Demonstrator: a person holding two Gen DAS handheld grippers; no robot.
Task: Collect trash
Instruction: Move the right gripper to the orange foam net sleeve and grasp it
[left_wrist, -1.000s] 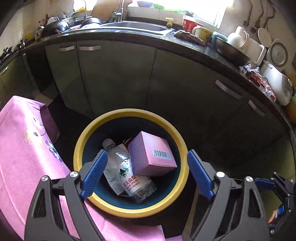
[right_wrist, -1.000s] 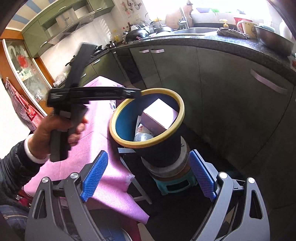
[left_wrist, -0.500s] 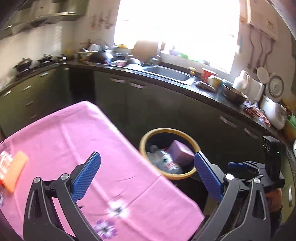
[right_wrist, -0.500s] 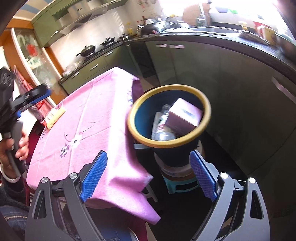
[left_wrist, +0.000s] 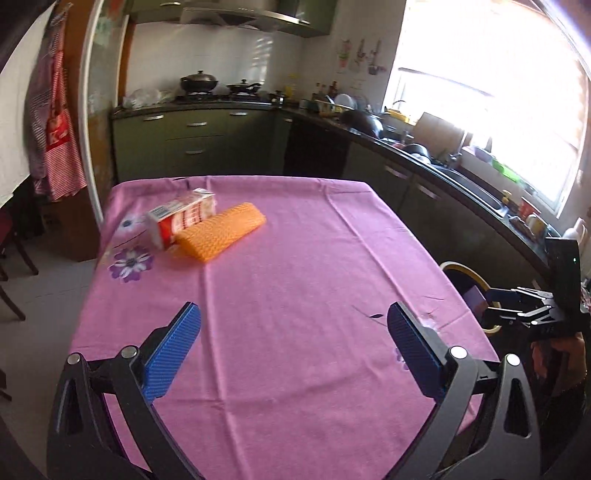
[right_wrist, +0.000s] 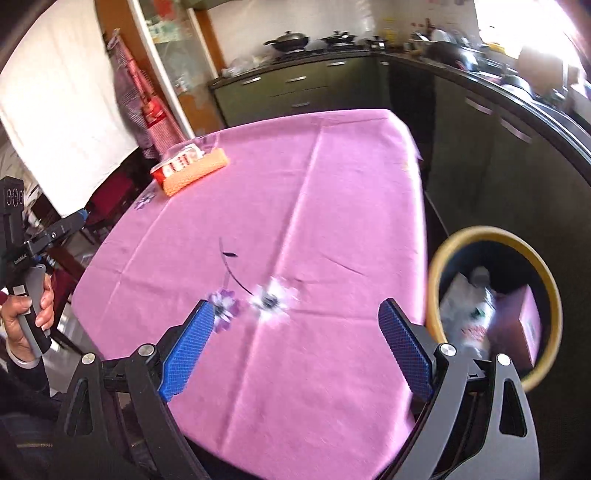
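A: From the left wrist, what shows?
B: The left tool (left_wrist: 291, 345) hangs over the pink counter (left_wrist: 295, 266), its jaws having just spread wide, nothing between them. A red-and-white carton (left_wrist: 181, 221) and an orange packet (left_wrist: 221, 232) lie touching at the far left.
A: And the right wrist?
B: The right tool (right_wrist: 293, 345) is spread apart and empty too. The yellow-rimmed bin (right_wrist: 443, 258) stands just beside the counter, holding a bottle (right_wrist: 476, 314) and a pink box (right_wrist: 517, 325).
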